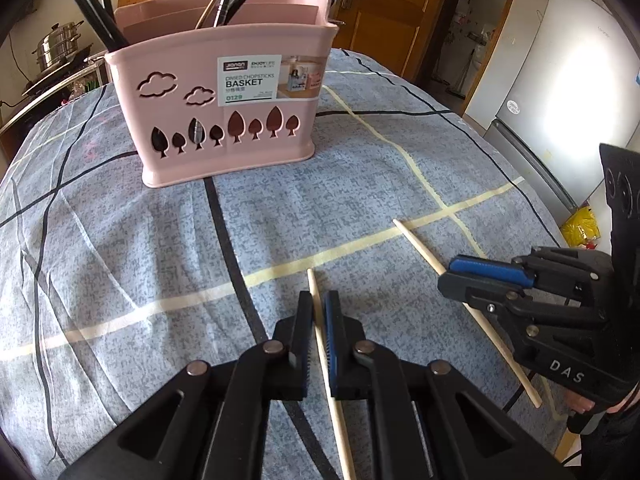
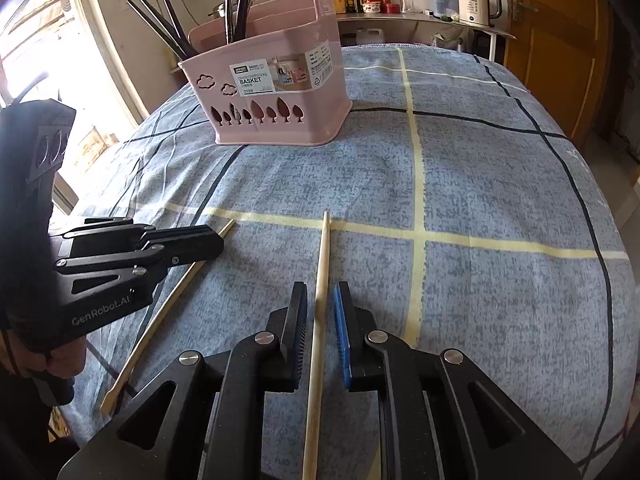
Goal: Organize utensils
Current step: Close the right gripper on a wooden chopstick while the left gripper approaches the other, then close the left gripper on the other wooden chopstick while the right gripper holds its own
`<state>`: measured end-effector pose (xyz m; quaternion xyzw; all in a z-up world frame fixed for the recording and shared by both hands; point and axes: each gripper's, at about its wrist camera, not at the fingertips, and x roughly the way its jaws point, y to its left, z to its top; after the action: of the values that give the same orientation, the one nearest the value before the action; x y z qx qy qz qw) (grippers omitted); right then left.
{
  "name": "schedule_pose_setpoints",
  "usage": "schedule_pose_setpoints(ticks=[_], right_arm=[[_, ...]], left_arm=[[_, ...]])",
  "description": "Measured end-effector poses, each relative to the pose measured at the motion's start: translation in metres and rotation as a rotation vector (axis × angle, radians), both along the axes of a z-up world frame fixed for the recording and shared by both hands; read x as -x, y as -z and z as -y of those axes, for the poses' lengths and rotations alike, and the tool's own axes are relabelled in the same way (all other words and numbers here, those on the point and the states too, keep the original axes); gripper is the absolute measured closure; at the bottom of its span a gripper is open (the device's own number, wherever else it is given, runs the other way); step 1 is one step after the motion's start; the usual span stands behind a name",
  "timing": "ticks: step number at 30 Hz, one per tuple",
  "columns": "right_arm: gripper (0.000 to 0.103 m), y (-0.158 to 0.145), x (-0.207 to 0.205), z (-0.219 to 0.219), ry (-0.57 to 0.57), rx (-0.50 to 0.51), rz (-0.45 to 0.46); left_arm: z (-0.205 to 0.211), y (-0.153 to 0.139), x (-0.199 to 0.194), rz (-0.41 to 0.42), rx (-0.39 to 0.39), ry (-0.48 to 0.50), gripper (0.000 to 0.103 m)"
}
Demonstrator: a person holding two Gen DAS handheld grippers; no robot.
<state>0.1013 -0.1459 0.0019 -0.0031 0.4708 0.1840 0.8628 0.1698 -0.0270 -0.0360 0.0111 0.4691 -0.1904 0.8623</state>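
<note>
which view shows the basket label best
The left wrist view: the pink basket stands close and face-on, its label large and readable. The right wrist view shows the basket farther off and turned, with the label small.

Basket sticker [image 1: 262, 80]: I read "CHOPSTICKS BASKET", "0129".
Right gripper [image 1: 484, 276] body: I read "DAS".
Left gripper [image 2: 208, 240] body: I read "GenRobot.AI".
Kettle [image 2: 476, 2]: I read "55".
</note>
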Motion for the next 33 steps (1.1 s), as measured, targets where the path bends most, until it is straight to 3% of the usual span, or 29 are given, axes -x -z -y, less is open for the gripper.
schedule_pose_setpoints(ticks=[12,20,33], right_arm=[[0.092,0.002,-0.033,-0.021,-0.056,0.114,-0.010],[0.097,-0.007,-0.034,-0.017,-0.061,0.053,-0.006],[0.099,-0.085,-0.022,-0.005,-0.046,-0.038,0.177]], left_arm=[[0.020,0.001,-0.008,0.011,-0.087,0.033,0.096],[0.017,-0.003,-0.014,0.006,-0.057,0.015,0.097],[-0.006,-0.087,0.001,0.189,0.014,0.014,0.097]])
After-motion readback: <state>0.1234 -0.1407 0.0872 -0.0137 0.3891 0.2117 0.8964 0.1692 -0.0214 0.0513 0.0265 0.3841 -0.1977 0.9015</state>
